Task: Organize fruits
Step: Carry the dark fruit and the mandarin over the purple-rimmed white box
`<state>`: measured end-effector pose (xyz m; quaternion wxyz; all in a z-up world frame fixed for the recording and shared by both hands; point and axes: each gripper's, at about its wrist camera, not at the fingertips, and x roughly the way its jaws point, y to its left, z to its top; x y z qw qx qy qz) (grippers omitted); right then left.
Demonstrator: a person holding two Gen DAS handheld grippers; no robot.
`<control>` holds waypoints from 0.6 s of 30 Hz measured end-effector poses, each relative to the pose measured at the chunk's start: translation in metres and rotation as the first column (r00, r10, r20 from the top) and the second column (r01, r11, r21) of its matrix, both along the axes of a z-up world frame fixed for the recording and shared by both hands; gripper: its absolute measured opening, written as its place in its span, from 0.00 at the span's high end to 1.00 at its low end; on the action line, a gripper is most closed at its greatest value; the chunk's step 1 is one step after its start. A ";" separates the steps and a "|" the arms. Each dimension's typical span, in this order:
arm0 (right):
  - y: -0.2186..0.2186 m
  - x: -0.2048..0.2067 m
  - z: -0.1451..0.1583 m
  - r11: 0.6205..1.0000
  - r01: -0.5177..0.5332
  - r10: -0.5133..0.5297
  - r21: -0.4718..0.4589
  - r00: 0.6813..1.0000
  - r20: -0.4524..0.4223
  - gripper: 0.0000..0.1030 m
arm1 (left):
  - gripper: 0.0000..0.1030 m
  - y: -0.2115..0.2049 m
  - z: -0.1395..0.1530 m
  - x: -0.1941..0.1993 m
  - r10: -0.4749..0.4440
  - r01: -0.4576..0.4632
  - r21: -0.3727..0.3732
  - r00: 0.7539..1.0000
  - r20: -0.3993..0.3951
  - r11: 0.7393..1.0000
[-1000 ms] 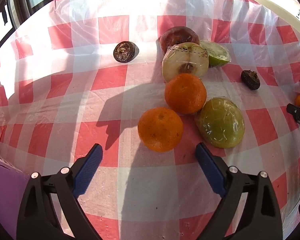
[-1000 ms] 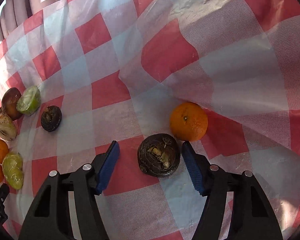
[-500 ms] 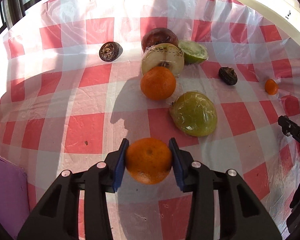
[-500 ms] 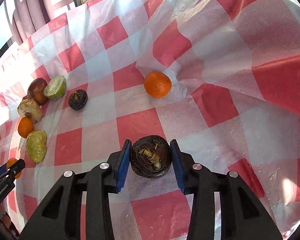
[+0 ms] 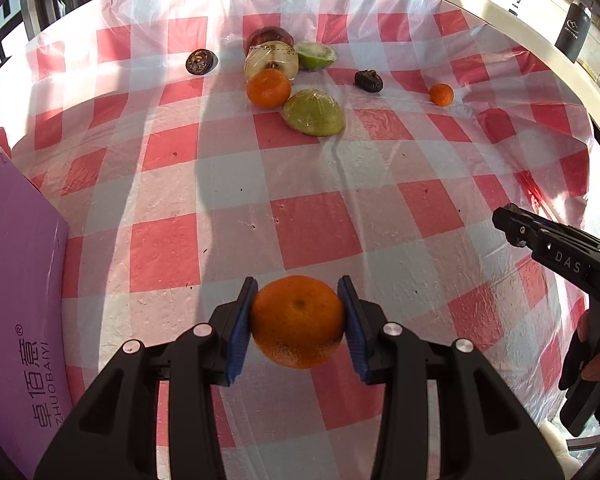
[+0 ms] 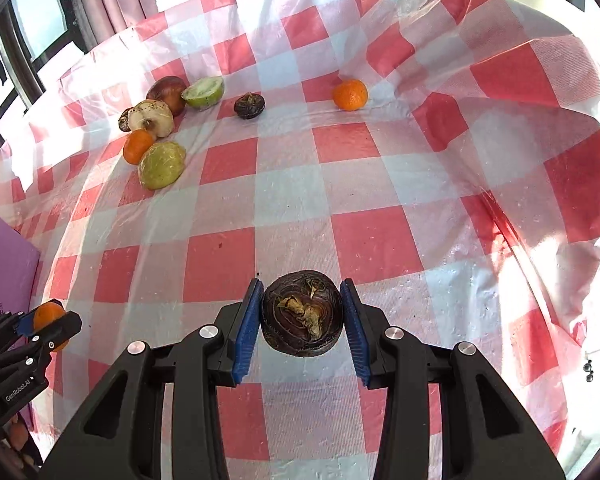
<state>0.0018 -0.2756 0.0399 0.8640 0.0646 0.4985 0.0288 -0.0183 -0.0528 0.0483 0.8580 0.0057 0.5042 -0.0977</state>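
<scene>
In the left wrist view my left gripper (image 5: 298, 322) is shut on an orange (image 5: 298, 320), held above the checked cloth. The right wrist view has my right gripper (image 6: 302, 316) shut on a dark brown wrinkled fruit (image 6: 302, 314), also off the cloth. Far back on the cloth lie a second orange (image 5: 268, 88), a wrapped green half fruit (image 5: 314, 112), a wrapped cut apple (image 5: 272, 62), a dark red fruit (image 5: 268, 36), a cut green fruit (image 5: 316, 55), two more dark fruits (image 5: 201, 62) (image 5: 369, 81) and a small orange (image 5: 441, 94). The left gripper (image 6: 44, 326) shows at the right wrist view's lower left.
A red and white checked plastic cloth (image 5: 340, 220) covers the table, rumpled along its right side (image 6: 520, 208). A purple box (image 5: 16, 300) stands at the left edge. A black bottle (image 5: 574, 32) stands on a ledge far right. The right gripper's body (image 5: 560, 256) juts in from the right.
Both grippers went from open around their fruit to shut on it. Each has since lifted its fruit and drawn back from the fruit group, which now looks farther away.
</scene>
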 end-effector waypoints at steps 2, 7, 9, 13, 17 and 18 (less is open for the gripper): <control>0.010 -0.014 0.003 1.000 -0.002 0.003 0.009 1.000 -0.012 0.62 | 0.60 0.002 0.012 -0.004 -0.030 0.030 -0.017 0.999 0.018 0.999; 0.037 -0.039 0.009 1.000 -0.014 0.014 0.012 0.999 -0.032 0.62 | 0.60 0.014 0.045 -0.018 -0.089 0.092 -0.032 0.992 0.088 0.995; 0.049 -0.046 0.013 1.000 -0.019 0.019 0.003 0.999 -0.031 0.62 | 0.60 0.024 0.056 -0.023 -0.094 0.099 -0.041 0.990 0.103 0.994; 0.073 -0.056 0.023 0.999 -0.032 0.032 -0.004 0.999 -0.013 0.62 | 0.60 0.052 0.076 -0.027 -0.071 0.081 -0.075 0.990 0.126 0.994; 0.100 -0.064 0.033 0.998 -0.056 0.057 -0.015 0.998 0.013 0.62 | 0.60 0.080 0.094 -0.033 -0.043 0.059 -0.104 0.988 0.147 0.993; 0.107 -0.066 0.035 0.998 -0.066 0.066 -0.017 0.998 0.018 0.62 | 0.60 0.086 0.097 -0.035 -0.038 0.055 -0.110 0.988 0.151 0.992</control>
